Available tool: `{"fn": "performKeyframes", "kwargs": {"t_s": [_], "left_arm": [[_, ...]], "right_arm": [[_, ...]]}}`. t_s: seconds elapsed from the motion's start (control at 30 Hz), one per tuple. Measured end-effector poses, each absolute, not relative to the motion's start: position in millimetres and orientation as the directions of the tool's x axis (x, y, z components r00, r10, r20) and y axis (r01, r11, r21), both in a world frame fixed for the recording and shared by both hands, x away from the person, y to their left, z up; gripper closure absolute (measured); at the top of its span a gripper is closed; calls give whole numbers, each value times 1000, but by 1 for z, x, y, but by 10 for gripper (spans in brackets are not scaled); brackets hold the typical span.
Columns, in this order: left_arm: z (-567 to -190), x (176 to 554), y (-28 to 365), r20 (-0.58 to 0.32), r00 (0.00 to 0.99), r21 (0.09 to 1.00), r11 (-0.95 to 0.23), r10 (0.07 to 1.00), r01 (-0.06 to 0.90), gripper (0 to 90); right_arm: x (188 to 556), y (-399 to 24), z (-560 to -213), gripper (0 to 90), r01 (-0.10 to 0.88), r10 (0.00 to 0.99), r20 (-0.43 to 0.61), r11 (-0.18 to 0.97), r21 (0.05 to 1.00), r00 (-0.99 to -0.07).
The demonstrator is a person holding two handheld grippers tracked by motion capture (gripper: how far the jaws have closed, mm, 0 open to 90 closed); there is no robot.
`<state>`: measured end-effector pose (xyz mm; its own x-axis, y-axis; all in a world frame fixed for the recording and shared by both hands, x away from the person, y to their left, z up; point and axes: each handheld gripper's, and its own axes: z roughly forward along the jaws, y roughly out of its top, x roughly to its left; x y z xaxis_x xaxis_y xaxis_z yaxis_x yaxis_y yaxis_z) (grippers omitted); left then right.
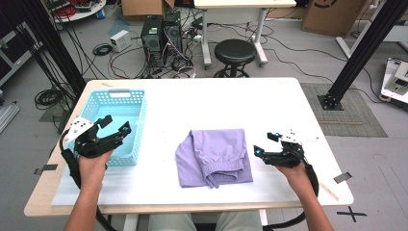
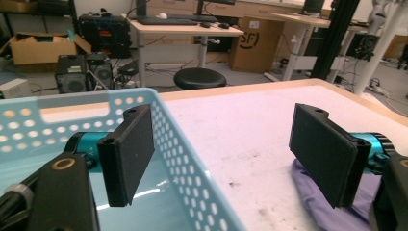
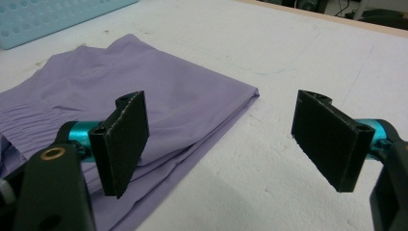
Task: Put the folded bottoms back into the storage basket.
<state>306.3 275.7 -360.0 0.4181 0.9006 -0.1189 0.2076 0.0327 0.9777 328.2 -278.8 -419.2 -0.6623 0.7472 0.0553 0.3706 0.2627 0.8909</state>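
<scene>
Purple shorts (image 1: 214,156) folded mid-desk – just left of right gripper (image 1: 270,143), jaws wide, empty. Left gripper (image 1: 114,124) (also agape, empty) over blue basket (image 1: 136,111) near desk's left edge.

folded purple shorts (image 1: 214,156) lie mid counter (image 1: 216,98). blue basket (image 1: 119,124) at left. left gripper (image 1: 115,124) held over the basket's near right rim, jaws apart. right gripper (image 1: 266,143) just right of the shorts, jaws apart, holding nothing.
</scene>
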Motion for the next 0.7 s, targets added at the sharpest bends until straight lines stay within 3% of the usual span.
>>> {"fn": "performKeyframes", "kwargs": {"t_s": [0.7], "left_arm": [[-386,307,175,-112,599,964,-61,793,260,240]], "right_arm": [[325,-280,-418,210,361,740,59,256,897,-670]]}}
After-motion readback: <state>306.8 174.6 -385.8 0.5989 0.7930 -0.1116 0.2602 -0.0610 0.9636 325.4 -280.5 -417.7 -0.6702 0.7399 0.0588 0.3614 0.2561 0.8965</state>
